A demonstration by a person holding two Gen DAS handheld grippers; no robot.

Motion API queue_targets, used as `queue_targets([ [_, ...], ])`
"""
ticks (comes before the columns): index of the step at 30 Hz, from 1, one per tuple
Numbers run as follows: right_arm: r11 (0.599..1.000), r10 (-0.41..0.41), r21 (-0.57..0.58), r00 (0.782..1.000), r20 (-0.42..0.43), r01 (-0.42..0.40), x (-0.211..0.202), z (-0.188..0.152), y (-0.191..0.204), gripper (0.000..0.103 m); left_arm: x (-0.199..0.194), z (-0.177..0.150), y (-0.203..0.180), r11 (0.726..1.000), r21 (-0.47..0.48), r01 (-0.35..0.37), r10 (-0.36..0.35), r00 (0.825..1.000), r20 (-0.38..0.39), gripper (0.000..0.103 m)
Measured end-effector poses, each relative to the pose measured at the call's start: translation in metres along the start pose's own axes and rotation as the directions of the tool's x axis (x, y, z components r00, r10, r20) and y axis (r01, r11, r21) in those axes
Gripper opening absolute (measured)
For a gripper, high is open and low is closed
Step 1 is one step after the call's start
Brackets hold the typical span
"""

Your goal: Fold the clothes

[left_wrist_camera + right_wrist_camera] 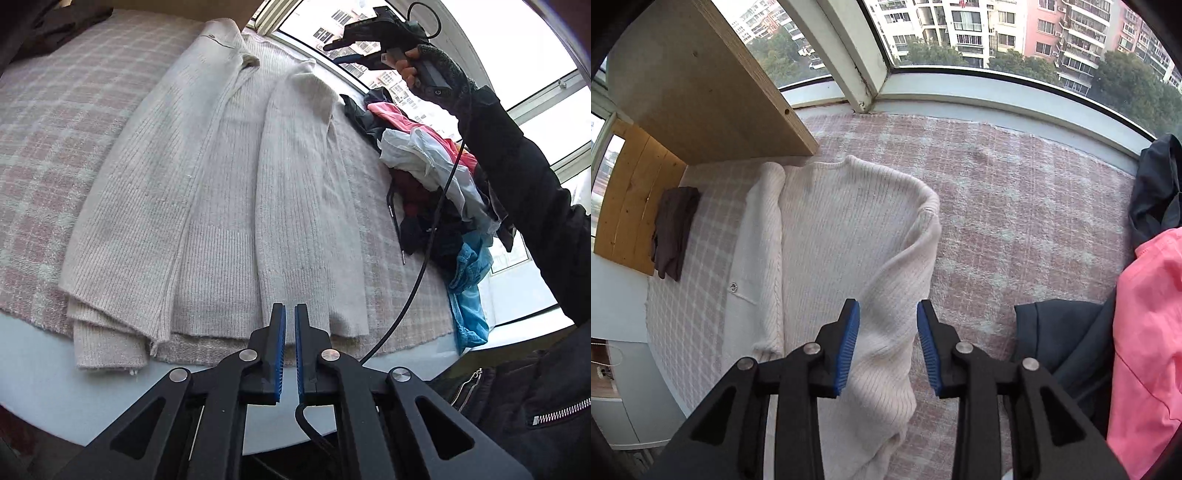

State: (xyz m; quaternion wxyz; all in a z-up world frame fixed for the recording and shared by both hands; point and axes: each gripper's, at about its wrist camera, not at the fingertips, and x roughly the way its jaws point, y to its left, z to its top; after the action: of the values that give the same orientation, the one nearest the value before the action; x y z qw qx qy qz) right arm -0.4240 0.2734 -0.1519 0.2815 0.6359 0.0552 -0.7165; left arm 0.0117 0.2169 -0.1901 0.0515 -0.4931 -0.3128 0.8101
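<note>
A cream ribbed knit sweater [221,192] lies flat on a pink plaid blanket [55,129], both sleeves folded in over the body. My left gripper [290,314] is shut and empty, just above the sweater's hem near the table's front edge. My right gripper [888,308] is open and empty, held high above the sweater [842,240] near its folded sleeve and shoulder. In the left wrist view the right gripper [332,50] shows raised in the air against the window.
A pile of mixed clothes [436,177], pink, white, black and blue, lies at the blanket's right side; it also shows in the right wrist view [1145,314]. A folded dark garment [674,232] sits at the far end by a wooden board [701,92]. Windows border the table.
</note>
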Motion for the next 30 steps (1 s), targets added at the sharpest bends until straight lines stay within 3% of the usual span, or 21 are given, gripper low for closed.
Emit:
queue_targets([
  [3,1.000,0.017,0.009,0.998,-0.056,-0.017,0.025,-0.004,-0.006,0.032,-0.003,0.002,-0.011,0.999,0.037,0.003,-0.003,1.000,-0.007,0.003],
  [6,0.999,-0.027,-0.029,0.996,-0.088,0.024,0.045,-0.008,-0.004,0.032,0.012,0.009,-0.030,0.993,0.121,0.017,-0.012,0.999,-0.037,0.014],
  [8,0.994,-0.085,-0.064,0.996,-0.024,0.083,0.043,0.000,-0.004,0.021,0.029,0.013,-0.040,0.983,0.183,0.005,0.006,0.998,-0.062,0.015],
  [10,0.990,-0.137,-0.019,0.988,0.066,0.139,0.032,0.010,-0.015,0.021,0.039,0.014,-0.039,0.981,0.194,-0.007,0.023,0.997,-0.079,0.015],
  [14,0.998,0.001,-0.064,0.997,0.076,0.004,-0.004,-0.013,-0.024,0.023,0.054,0.015,-0.030,0.983,0.180,-0.029,0.050,0.993,-0.110,0.015],
  [18,0.989,-0.012,-0.143,0.997,0.072,0.022,-0.028,-0.082,-0.043,0.023,0.057,0.017,-0.027,0.983,0.184,-0.027,0.051,0.991,-0.127,0.015],
  [22,0.980,-0.035,-0.198,0.999,-0.011,0.032,-0.007,-0.132,-0.045,0.023,0.059,0.019,-0.028,0.980,0.199,-0.019,0.049,0.988,-0.149,0.015],
  [30,0.979,-0.003,-0.206,1.000,0.030,0.009,0.014,-0.118,-0.032,0.027,0.062,0.021,-0.034,0.968,0.247,-0.031,0.077,0.981,-0.177,0.015],
])
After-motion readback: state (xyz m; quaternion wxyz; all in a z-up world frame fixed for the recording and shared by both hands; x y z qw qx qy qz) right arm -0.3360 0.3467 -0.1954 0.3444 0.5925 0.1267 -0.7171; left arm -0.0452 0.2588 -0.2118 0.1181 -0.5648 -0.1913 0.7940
